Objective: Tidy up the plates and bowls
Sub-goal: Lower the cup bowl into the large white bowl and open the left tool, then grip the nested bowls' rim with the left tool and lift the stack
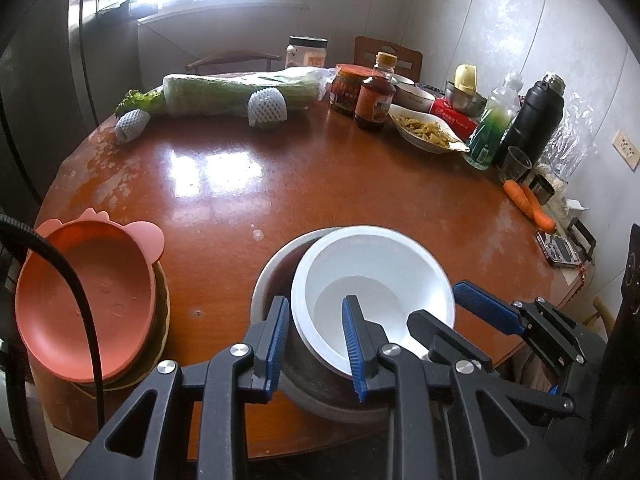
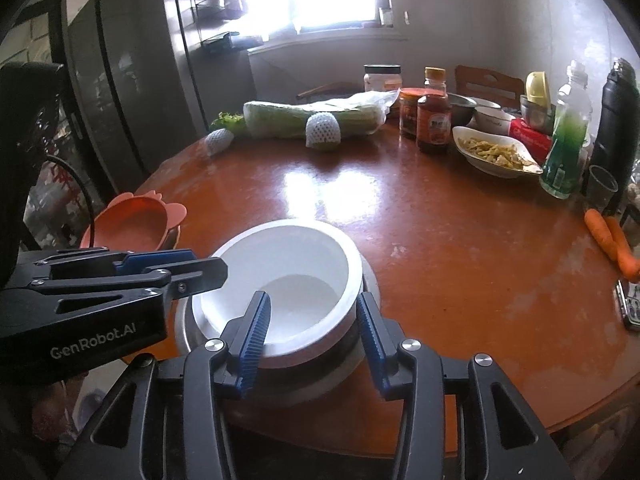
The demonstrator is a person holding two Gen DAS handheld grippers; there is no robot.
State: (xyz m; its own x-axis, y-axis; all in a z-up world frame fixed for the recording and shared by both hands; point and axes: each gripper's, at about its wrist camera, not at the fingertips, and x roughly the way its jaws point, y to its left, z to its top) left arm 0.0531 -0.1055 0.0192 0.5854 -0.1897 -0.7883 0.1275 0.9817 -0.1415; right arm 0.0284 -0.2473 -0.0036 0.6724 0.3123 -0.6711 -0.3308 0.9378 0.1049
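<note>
A white bowl sits tilted inside a metal bowl near the table's front edge. My left gripper is open, with one finger outside the white bowl's near-left rim and the other inside it. My right gripper is open and straddles the white bowl's near-right rim above the metal bowl. It also shows in the left wrist view. A pink eared plate lies on a stack of plates at the left edge, and shows in the right wrist view.
The far side of the round brown table holds wrapped cabbage, sauce jars, a dish of food, a green bottle, a black flask and carrots. A phone lies at the right edge.
</note>
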